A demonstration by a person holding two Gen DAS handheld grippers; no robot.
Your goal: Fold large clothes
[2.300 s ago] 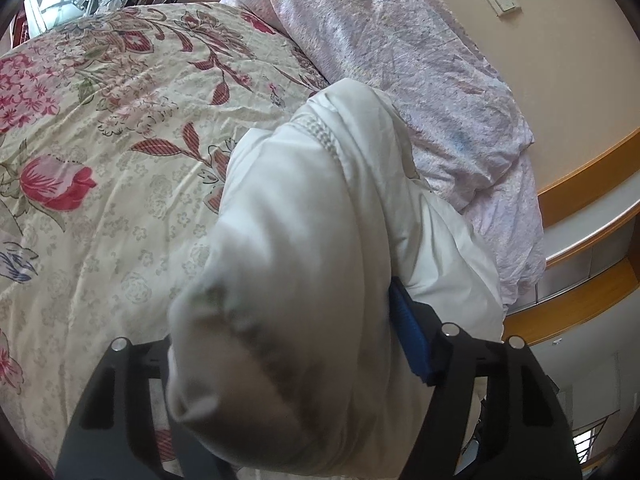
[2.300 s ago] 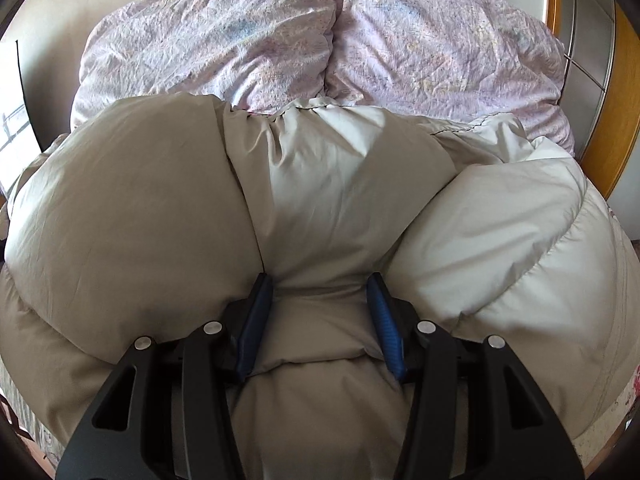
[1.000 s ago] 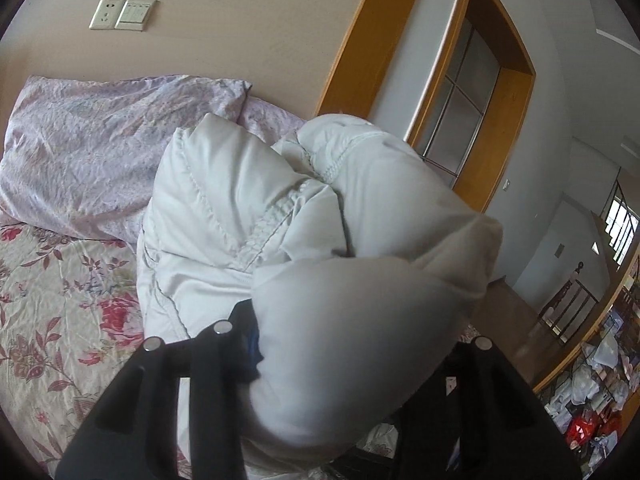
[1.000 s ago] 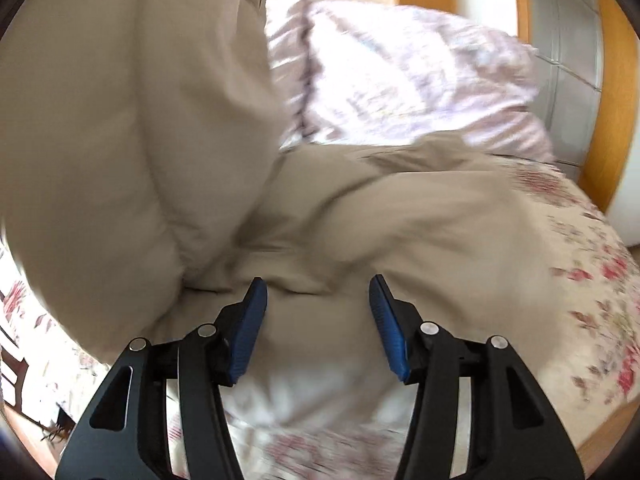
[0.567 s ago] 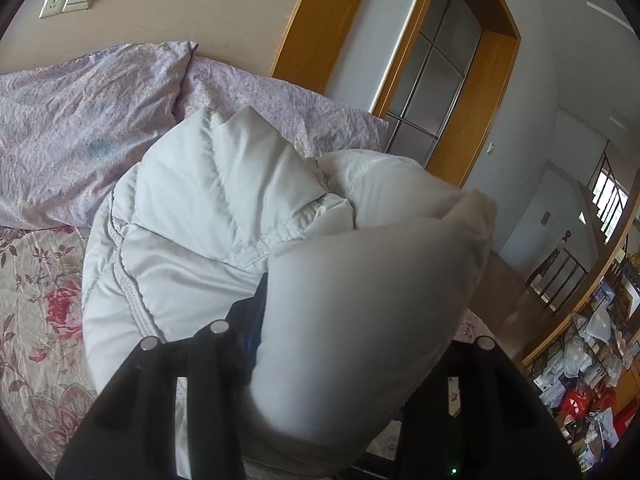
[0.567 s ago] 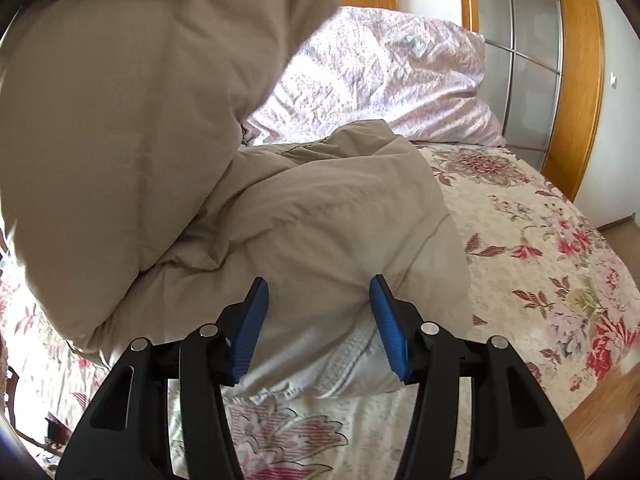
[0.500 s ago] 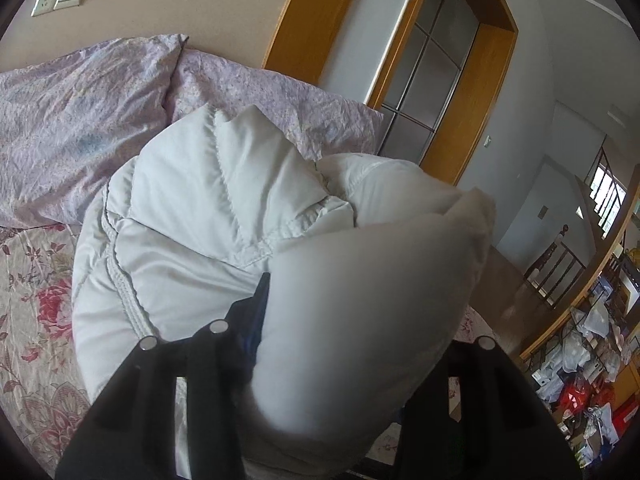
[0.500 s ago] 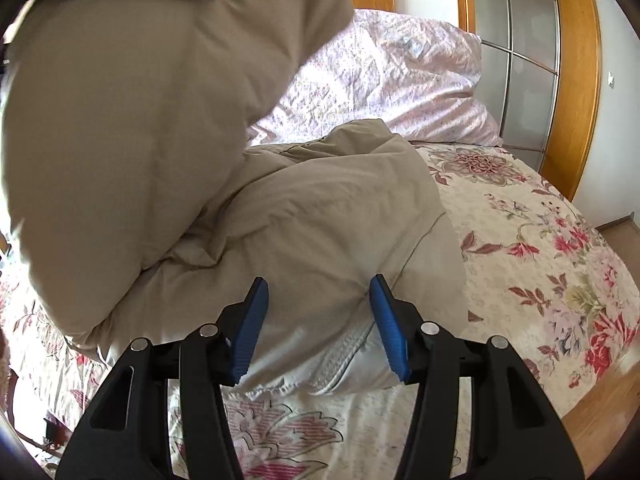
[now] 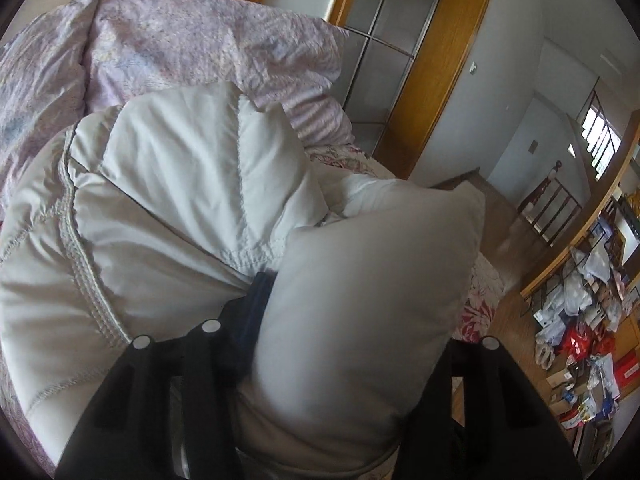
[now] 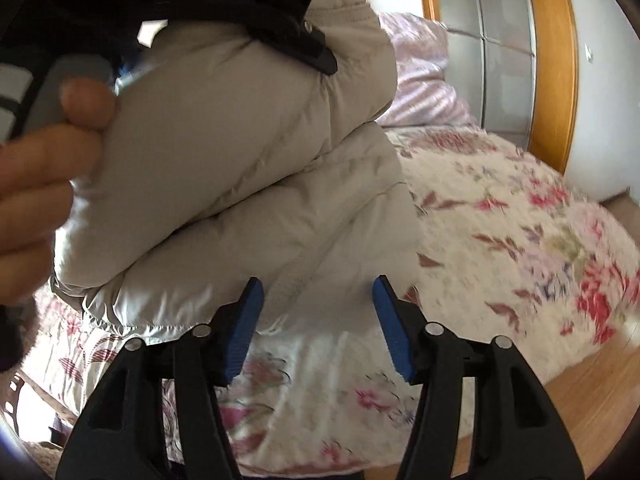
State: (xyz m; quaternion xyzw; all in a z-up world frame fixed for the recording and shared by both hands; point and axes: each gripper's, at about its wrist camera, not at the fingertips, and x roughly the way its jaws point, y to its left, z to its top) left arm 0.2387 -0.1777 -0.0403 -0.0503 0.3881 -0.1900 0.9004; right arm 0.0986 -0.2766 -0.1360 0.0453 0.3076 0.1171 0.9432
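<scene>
- Your left gripper (image 9: 340, 320) is clamped on a thick fold of the jacket (image 9: 168, 208); a puffy panel bulges up between its fingers and hides the right one, so only the dark left finger (image 9: 256, 308) shows against the fabric.
- In the left wrist view the jacket fills the near and middle of the frame, pale grey-white and quilted, with a ribbed seam running down its left side.
- Beyond it, on the far side, lie two lilac pillows (image 9: 192, 40), touching the jacket's far edge.
- To the right, a wooden door frame (image 9: 436, 72) and a floor strewn with bags (image 9: 580, 320) and boxes show past the bed.
- Your right gripper (image 10: 318, 326) is spread wide and holds nothing; its blue pads (image 10: 246, 328) stand apart just above the near hem of the jacket (image 10: 256, 184).
- In the right wrist view the jacket is doubled over: an upper layer rests on a lower one, and the lower layer lies on the floral sheet (image 10: 512, 248).
- Your left hand (image 10: 44, 168) appears at the left edge of that view, fingers curled on the gripper handle, touching the lifted upper layer.
- The black body of the left gripper (image 10: 240, 4) crosses the top of that view, pressed into the jacket's upper fold.
- The right part of that view is motion-blurred, so the sheet's pattern there is soft.
</scene>
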